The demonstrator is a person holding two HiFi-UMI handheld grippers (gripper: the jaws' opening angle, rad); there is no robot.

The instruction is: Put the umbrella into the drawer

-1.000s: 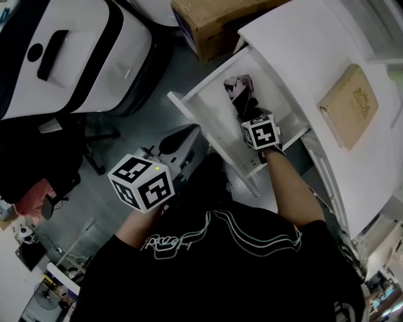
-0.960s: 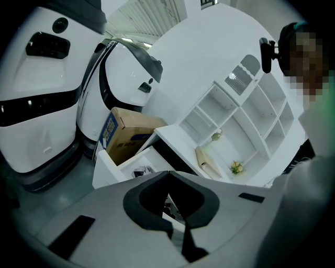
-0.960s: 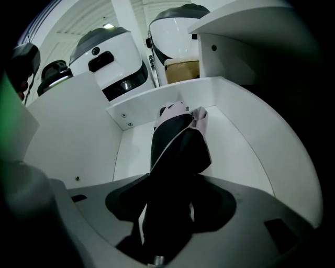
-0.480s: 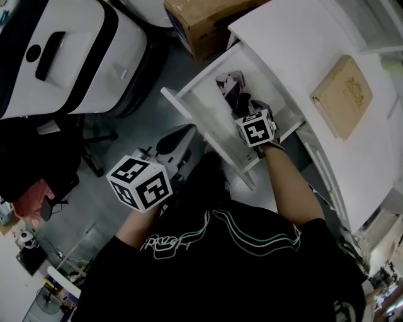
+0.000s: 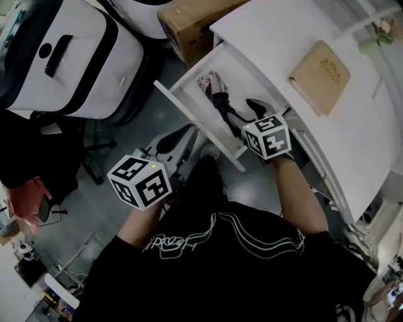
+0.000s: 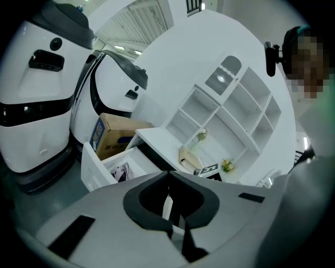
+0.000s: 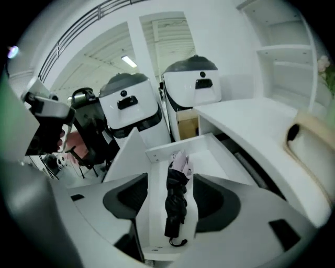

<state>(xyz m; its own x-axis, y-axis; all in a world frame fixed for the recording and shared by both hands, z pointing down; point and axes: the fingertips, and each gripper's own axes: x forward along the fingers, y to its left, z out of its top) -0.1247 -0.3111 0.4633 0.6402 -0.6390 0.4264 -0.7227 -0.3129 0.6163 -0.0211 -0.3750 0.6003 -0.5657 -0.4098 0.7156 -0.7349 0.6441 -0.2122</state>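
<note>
My right gripper (image 7: 173,207) hung over the pulled-out drawer (image 5: 189,117) with its jaws spread wide and gripping nothing. The folded umbrella (image 5: 221,104) lay alone on the drawer floor beneath them, its pink end away from the gripper. My left gripper (image 6: 170,229) sat off to the side over the floor, jaws together and empty, well apart from the drawer. Beyond it I saw a cardboard box (image 5: 192,19) beside the white desk (image 5: 271,34), a tan book (image 5: 319,77) on the desk top, and a white-and-black machine housing (image 5: 69,60) to the left.
</note>
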